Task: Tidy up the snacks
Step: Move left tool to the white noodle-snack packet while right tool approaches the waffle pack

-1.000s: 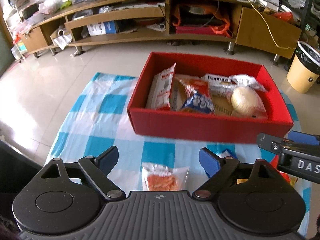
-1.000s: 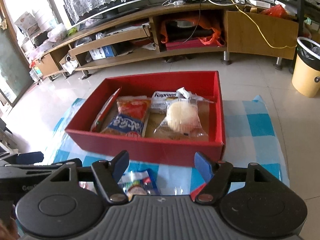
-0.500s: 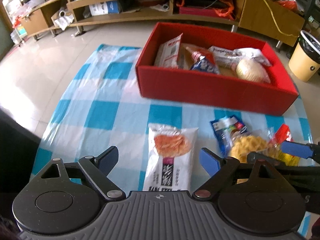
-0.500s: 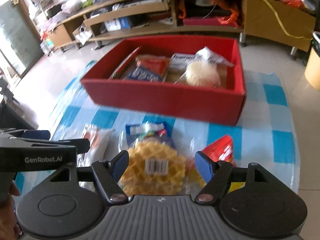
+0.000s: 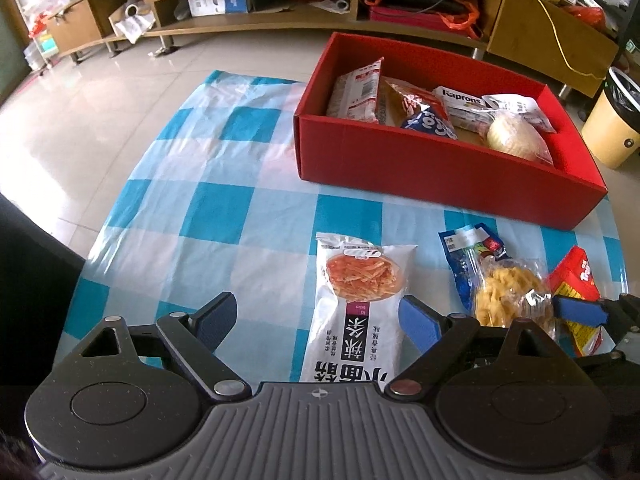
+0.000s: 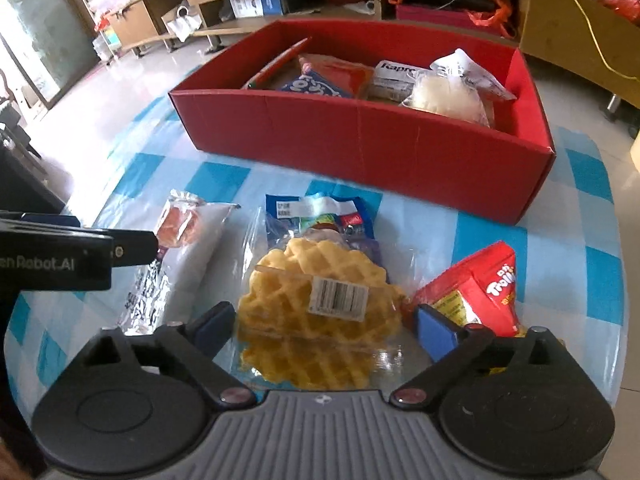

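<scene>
On checkered cloth (image 5: 224,208), waffle bag (image 6: 316,304) between opening right tongs (image 6: 324,330)

On the tiled floor (image 5: 80,112) before you lies a blue-and-white checked cloth (image 5: 208,208). A red box (image 5: 440,176) sits on its far part. Nearer than the box lie a white noodle packet (image 5: 356,312), a waffle bag (image 6: 316,300) and a red candy bag (image 6: 476,288).

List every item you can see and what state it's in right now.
Red box: open-topped, holding several snack packs.
White noodle pack: flat on cloth, between open left gripper fingers.
Waffle pack: flat, sealed, between right gripper fingers, jaws opening.
Red Trolli bag: on cloth, unheld.
</scene>
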